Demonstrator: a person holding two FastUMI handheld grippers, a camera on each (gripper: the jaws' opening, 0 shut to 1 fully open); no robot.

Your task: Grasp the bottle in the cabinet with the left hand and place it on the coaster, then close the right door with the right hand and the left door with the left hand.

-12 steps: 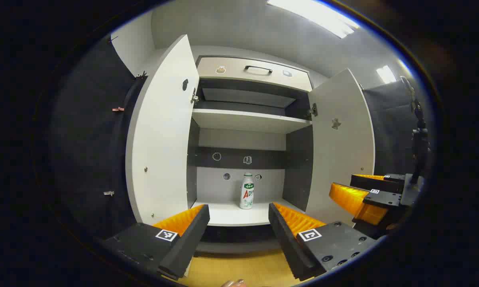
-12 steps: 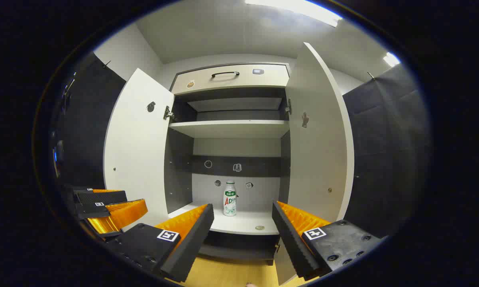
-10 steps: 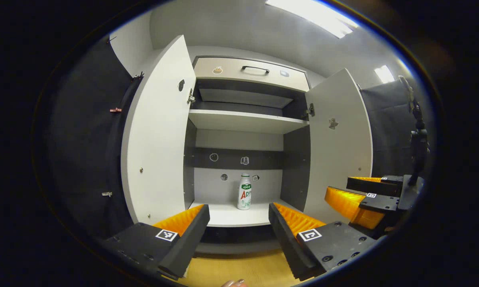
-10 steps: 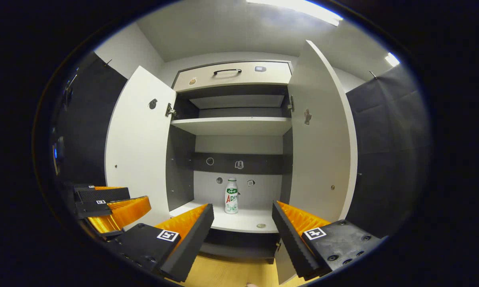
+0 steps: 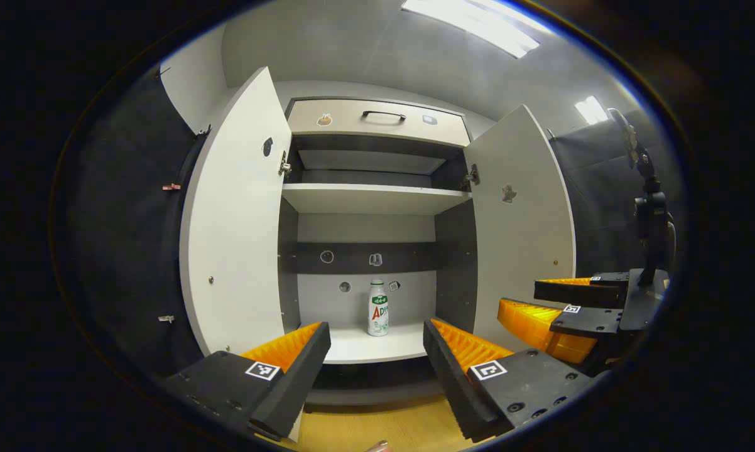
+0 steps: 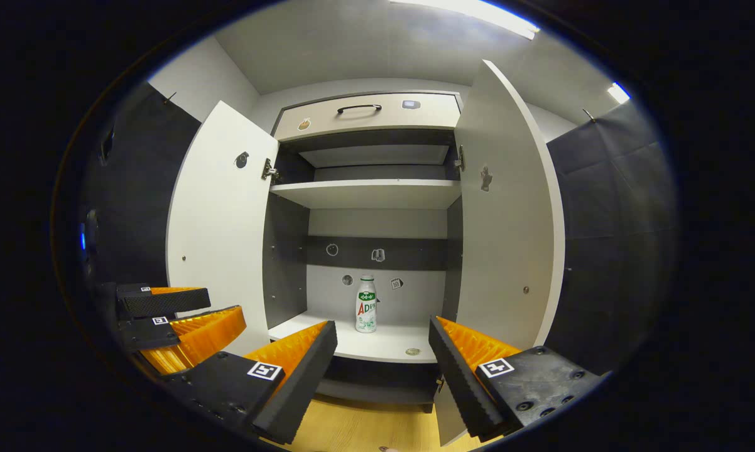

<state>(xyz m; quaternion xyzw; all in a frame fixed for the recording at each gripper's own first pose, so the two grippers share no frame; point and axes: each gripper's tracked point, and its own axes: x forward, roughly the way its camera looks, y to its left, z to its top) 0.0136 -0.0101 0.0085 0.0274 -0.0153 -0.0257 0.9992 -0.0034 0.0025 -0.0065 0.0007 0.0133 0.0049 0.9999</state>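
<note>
In cabinet, bottle beyond left gripper

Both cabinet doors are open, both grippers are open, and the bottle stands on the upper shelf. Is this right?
Not quite. The bottle stands on the lower shelf, not the upper one, as the left gripper view shows. The rest is right: the left door and right door are open, and so are the left gripper and right gripper.
</note>
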